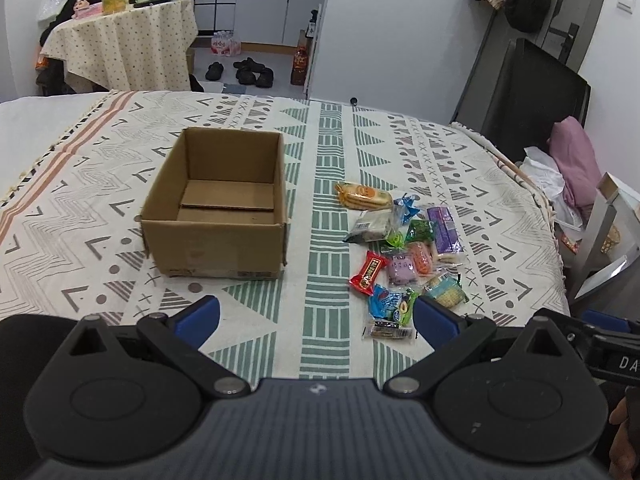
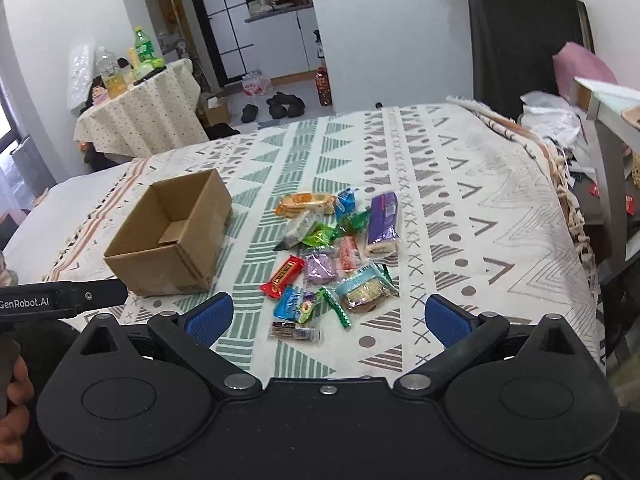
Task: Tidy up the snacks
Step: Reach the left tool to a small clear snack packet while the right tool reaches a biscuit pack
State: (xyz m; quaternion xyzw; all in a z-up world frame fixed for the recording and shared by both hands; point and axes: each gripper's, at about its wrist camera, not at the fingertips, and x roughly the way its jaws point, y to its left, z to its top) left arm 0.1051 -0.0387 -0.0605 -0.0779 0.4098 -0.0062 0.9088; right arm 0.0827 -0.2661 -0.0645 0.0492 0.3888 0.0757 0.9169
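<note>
An open, empty cardboard box (image 1: 218, 208) (image 2: 172, 236) stands on the patterned cloth. To its right lies a loose pile of several wrapped snacks: an orange biscuit pack (image 1: 364, 195) (image 2: 306, 203), a purple wafer pack (image 1: 445, 229) (image 2: 383, 220), a red bar (image 1: 369, 273) (image 2: 282, 277), a blue packet (image 1: 387, 305) (image 2: 289, 304) and a dark bar (image 1: 388, 332) (image 2: 294, 333). My left gripper (image 1: 316, 314) hovers open near the front edge, short of box and pile. My right gripper (image 2: 328, 314) is open too, just before the pile's near end.
The cloth-covered table (image 1: 500, 208) drops off at the right, where a black chair (image 1: 532, 92), pink cushion (image 1: 574, 160) and clutter stand. A small round table with bottles (image 1: 120, 36) and shoes on the floor (image 1: 248, 72) lie beyond the far edge.
</note>
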